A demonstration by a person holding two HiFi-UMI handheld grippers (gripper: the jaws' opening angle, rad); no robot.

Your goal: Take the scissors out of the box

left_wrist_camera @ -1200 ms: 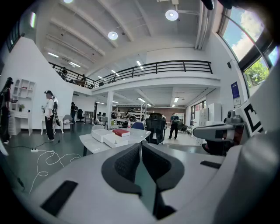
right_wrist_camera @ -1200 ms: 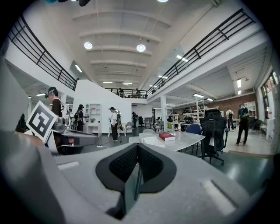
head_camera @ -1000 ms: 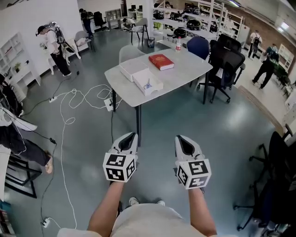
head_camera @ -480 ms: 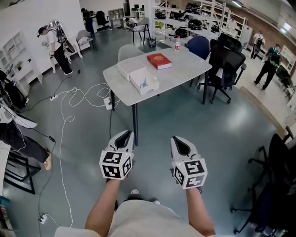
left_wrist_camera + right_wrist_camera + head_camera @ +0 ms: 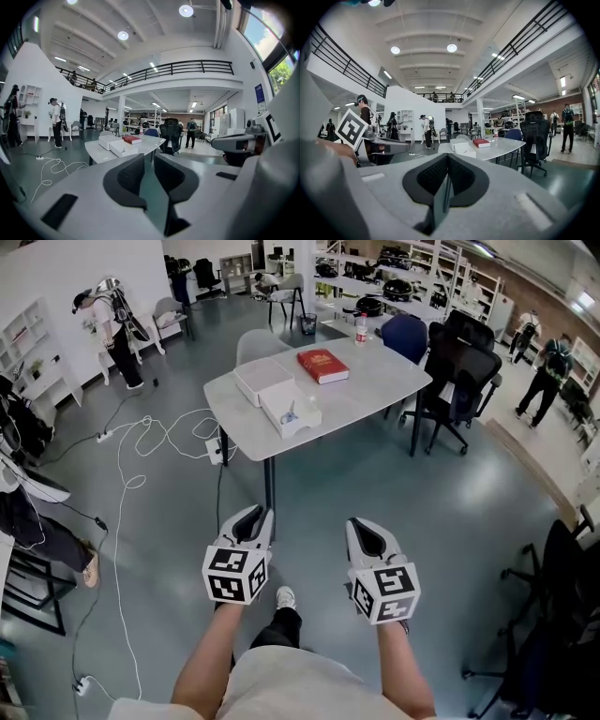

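Nothing is done yet: the scissors (image 5: 295,413) lie in the open white box (image 5: 302,427) on the bench (image 5: 375,381), far ahead (well apart from both grippers). The left gripper (image 5: 253,514) has just been opening, its fingers slightly spread around nothing. The right gripper (image 5: 366,527) has its fingers pressed together, empty.

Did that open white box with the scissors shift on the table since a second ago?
No. The open box lies beside the other white box, near the table's front edge and short of the red book, as before.
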